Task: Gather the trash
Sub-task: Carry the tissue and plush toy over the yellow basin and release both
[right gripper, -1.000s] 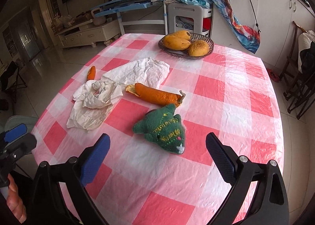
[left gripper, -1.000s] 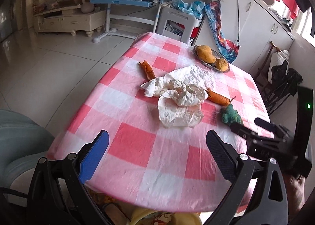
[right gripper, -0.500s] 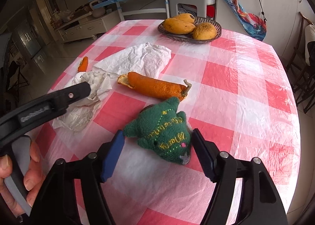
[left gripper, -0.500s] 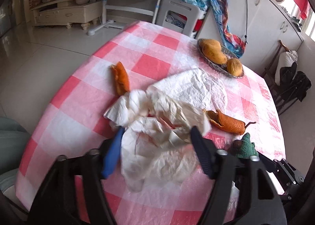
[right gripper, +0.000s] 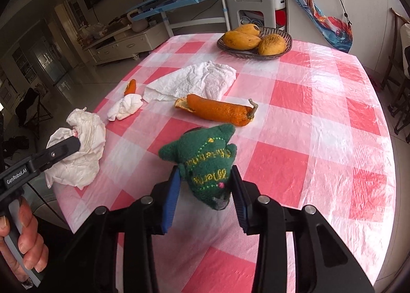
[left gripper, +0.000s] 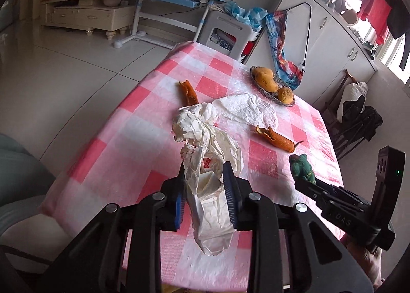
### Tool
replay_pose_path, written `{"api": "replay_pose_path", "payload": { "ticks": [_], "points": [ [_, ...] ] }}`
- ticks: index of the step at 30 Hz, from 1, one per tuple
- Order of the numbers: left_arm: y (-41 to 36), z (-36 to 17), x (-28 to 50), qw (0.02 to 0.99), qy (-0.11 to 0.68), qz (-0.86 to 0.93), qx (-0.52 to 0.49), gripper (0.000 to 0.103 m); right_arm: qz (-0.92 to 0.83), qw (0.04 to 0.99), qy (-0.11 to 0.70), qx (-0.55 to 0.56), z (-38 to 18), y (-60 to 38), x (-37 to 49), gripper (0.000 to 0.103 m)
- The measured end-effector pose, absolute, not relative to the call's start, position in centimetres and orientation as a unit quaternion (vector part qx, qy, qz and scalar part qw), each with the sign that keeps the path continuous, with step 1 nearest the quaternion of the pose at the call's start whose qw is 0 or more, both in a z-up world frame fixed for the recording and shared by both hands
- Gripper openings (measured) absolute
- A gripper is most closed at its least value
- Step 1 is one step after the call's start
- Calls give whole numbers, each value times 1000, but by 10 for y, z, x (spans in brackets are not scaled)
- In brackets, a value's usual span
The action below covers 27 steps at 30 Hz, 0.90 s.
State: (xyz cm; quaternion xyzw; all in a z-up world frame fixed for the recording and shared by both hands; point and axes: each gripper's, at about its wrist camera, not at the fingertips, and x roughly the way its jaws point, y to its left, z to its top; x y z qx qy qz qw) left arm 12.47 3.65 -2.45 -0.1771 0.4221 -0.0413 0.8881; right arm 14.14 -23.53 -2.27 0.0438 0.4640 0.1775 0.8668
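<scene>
— Item: left gripper (left gripper: 205,188), jaws just closing — pinching the crumpled wrapper (left gripper: 212,154), lower centre, at the table (left gripper: 128,139) edge.

— Right gripper (right gripper: 203,190)?

— Likewise closing, clamped on the green knitted toy (right gripper: 205,162), centre frame. Peel (right gripper: 217,111) beyond, uncollected — probably next.

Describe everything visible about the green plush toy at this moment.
The green plush toy is a small, fuzzy Christmas-tree shape with "Merry Christmas" stitched in yellow, dotted garland lines and a grey base end. It sits between the blue pads of the right gripper, whose jaws have just been closing and now press its sides. It looks raised off the checked tablecloth, just short of the long orange peel.
</scene>
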Motion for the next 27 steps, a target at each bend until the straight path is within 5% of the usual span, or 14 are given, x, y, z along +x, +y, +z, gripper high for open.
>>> {"api": "replay_pose_path", "payload": {
  "ticks": [27],
  "points": [
    [29,-7,-21,905,405,-78,-108,27,242,837,489,22,-36,-189,-34,39]
  ]
}}
